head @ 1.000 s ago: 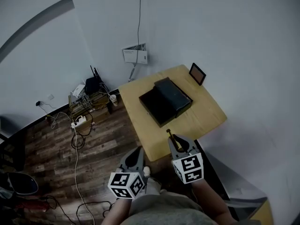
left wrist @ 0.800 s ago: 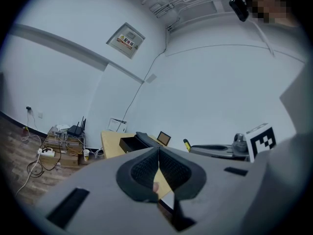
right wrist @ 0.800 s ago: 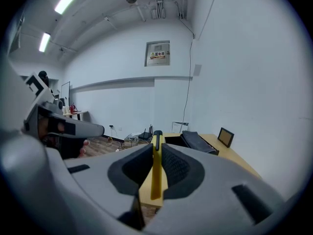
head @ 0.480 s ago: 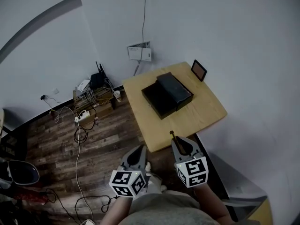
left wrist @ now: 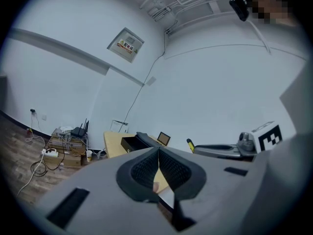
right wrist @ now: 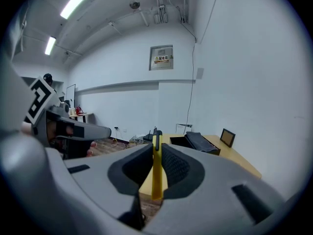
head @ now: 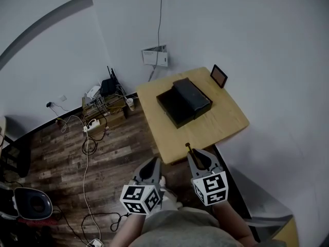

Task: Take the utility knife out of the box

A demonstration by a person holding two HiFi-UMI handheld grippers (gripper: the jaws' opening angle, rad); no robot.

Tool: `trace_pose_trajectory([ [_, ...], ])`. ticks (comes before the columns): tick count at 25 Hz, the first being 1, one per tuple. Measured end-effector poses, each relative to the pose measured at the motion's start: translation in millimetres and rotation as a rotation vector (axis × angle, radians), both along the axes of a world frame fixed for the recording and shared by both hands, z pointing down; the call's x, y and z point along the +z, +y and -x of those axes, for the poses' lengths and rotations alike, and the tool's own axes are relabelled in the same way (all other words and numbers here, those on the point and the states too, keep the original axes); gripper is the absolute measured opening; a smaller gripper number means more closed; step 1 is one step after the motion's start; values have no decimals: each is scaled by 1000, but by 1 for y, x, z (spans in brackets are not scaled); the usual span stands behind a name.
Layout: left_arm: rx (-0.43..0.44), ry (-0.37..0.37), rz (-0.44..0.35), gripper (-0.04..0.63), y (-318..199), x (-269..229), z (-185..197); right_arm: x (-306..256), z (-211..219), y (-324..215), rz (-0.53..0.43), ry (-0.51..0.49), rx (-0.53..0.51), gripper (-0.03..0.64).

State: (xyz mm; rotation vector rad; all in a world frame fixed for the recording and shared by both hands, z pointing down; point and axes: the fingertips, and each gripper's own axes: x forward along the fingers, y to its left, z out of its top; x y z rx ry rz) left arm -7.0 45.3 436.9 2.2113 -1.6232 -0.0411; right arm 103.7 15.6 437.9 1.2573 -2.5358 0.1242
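A black box (head: 180,106) stands open on the wooden table (head: 216,130), its lid (head: 191,96) lying against its far side; the box (right wrist: 195,142) also shows in the right gripper view. My right gripper (head: 189,150) is shut on a yellow utility knife (right wrist: 156,170), whose black tip (head: 187,145) pokes past the jaws just over the table's near edge. My left gripper (head: 152,164) hangs beside it above the floor, to the left of the table, jaws shut with nothing between them (left wrist: 157,168).
A small framed picture (head: 218,75) stands at the table's far corner. Routers, a power strip and tangled cables (head: 97,107) lie on the wooden floor (head: 103,153) by the wall. A white panel (head: 155,57) hangs on the wall. A round stool (head: 32,204) sits far left.
Both grippers have drawn back a little from the table toward me, the knife still held in the right one. The box now sits slightly farther off.
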Motion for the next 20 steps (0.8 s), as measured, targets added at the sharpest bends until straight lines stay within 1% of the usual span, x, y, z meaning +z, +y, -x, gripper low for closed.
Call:
trace_pose_trajectory([
  [5,-1,-9,2,3,-1,-1,-3,-3,-2,1,1,-15,1,44],
  [20,-9,-2,12,3,-10,5,-8,-2,-3,-3,0,-37,5,44],
])
